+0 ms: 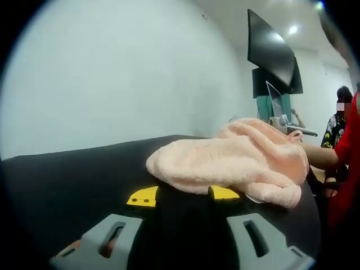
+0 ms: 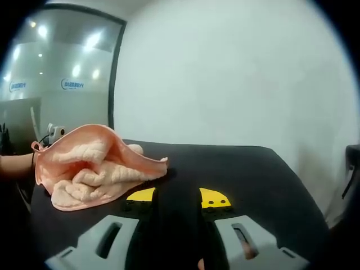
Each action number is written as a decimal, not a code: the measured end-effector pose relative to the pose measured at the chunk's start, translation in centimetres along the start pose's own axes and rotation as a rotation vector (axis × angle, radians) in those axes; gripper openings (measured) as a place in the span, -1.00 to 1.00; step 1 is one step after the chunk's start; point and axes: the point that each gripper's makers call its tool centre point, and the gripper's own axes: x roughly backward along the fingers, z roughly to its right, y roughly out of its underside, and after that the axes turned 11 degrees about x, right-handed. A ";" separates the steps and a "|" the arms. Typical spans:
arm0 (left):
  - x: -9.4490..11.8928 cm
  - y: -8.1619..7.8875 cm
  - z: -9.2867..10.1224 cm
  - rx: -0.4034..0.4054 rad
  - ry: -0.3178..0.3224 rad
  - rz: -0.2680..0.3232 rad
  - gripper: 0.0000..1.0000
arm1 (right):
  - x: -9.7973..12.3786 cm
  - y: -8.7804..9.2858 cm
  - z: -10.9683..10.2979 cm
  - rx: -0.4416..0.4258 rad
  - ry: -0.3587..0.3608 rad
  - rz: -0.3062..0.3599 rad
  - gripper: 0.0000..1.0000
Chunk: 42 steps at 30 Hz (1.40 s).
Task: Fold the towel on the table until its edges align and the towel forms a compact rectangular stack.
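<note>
A crumpled pink towel (image 1: pixel 236 160) lies in a heap on the black table (image 1: pixel 73 180). My left gripper (image 1: pixel 183 196) is low over the table and open, with nothing between its yellow-tipped fingers (image 1: pixel 143 197). The towel's near edge lies just past those tips, close to the right one. In the right gripper view the same towel (image 2: pixel 93 166) sits to the left, one flap raised and curled over. My right gripper (image 2: pixel 177 197) is open too, and its yellow fingertips (image 2: pixel 214 198) rest right of the towel's corner, apart from it.
A plain white wall (image 1: pixel 112 73) stands behind the table. A dark tilted screen (image 1: pixel 270 50) and a person (image 1: pixel 337 126) are off to the right in the left gripper view. A glass partition (image 2: pixel 56 79) is behind the towel in the right gripper view. The table's edge (image 2: pixel 304 191) falls away at right.
</note>
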 end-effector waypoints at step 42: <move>12.9 -23.9 8.0 -0.523 -0.604 0.068 -1.00 | 0.1 -0.5 -0.3 0.026 -0.011 0.022 -0.50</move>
